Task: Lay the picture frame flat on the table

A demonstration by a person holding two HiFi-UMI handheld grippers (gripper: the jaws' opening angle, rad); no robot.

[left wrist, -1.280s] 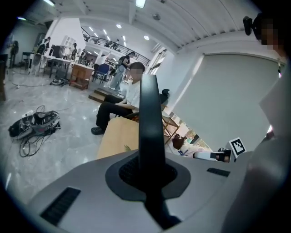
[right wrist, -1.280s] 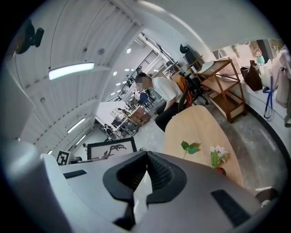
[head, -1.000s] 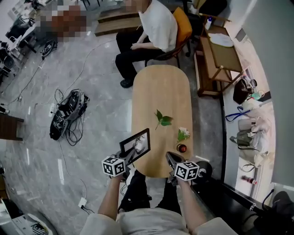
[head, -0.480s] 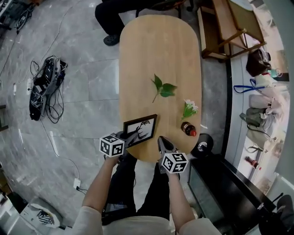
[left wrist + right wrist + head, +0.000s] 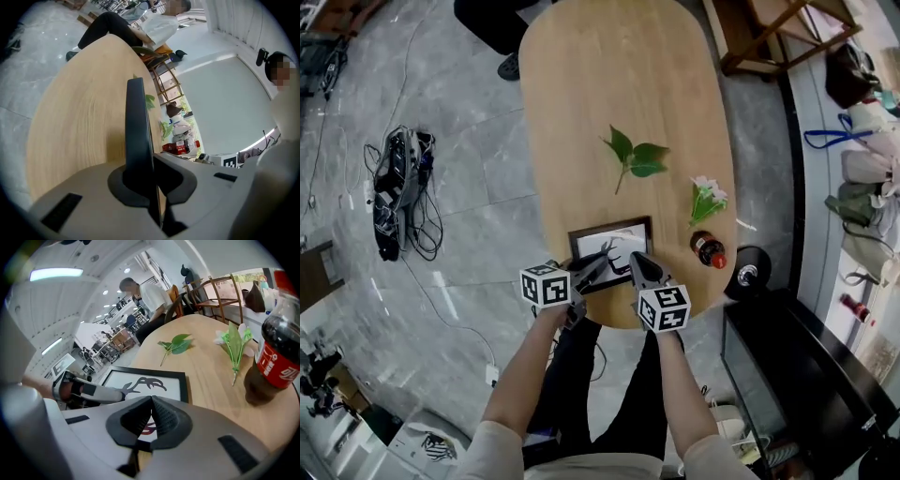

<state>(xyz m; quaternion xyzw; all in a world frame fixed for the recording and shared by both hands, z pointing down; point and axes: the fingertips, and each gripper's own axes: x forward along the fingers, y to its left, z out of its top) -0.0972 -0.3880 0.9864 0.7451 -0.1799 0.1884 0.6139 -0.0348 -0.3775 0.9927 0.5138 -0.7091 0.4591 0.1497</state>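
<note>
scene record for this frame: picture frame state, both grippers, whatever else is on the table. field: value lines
picture frame: looks flat or nearly flat on the table, picture side up, at the person's end
left gripper: shut on the frame's near-left edge
right gripper: jaws together, empty, over the frame's near edge
leaf sprig: mid table, apart from the frame
flower sprig: right of the frame
cola bottle: upright, right of the frame
task status: frame down, not released
</note>
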